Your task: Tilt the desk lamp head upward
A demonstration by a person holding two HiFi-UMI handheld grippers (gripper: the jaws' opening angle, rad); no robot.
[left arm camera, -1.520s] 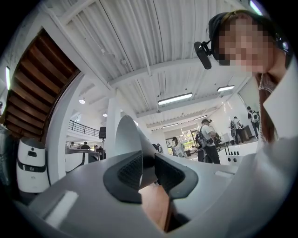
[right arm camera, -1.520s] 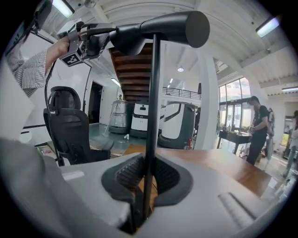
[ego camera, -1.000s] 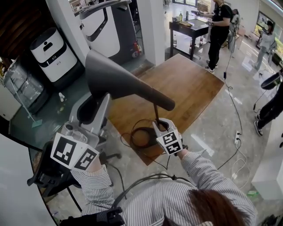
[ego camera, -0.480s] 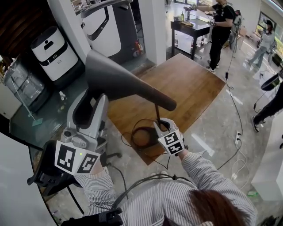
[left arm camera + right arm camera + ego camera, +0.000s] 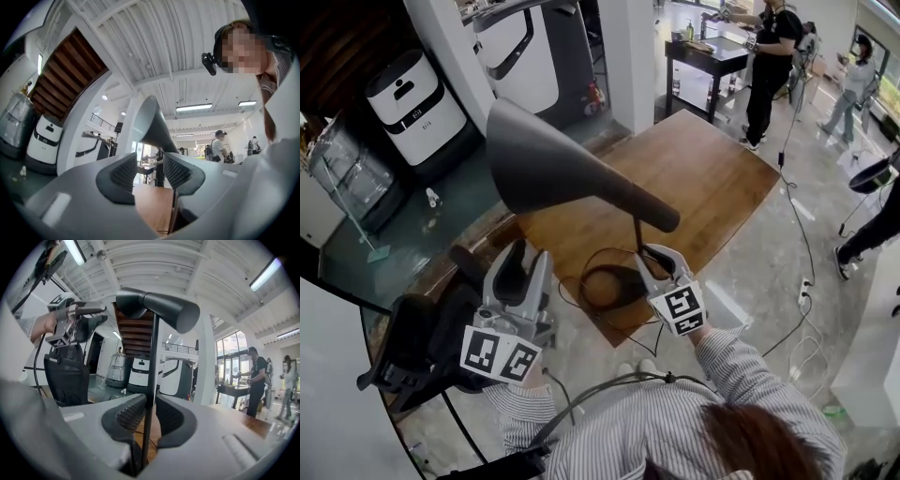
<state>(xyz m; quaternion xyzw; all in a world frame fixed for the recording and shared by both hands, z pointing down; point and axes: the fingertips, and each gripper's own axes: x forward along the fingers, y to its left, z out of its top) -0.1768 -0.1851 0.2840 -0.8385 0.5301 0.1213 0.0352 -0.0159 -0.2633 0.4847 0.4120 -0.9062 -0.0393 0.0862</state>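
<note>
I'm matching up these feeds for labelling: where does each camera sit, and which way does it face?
Head view: on the person's head, looking steeply down at lamp head, table, left gripper, right gripper, striped sleeves.
Left gripper view: on that gripper, looking up along its opening, empty jaws at the lamp head; the person's head above.
Right gripper view: on that gripper, looking along jaws closed on the lamp pole; left gripper and left hand at left.
All three share the lamp head.
</note>
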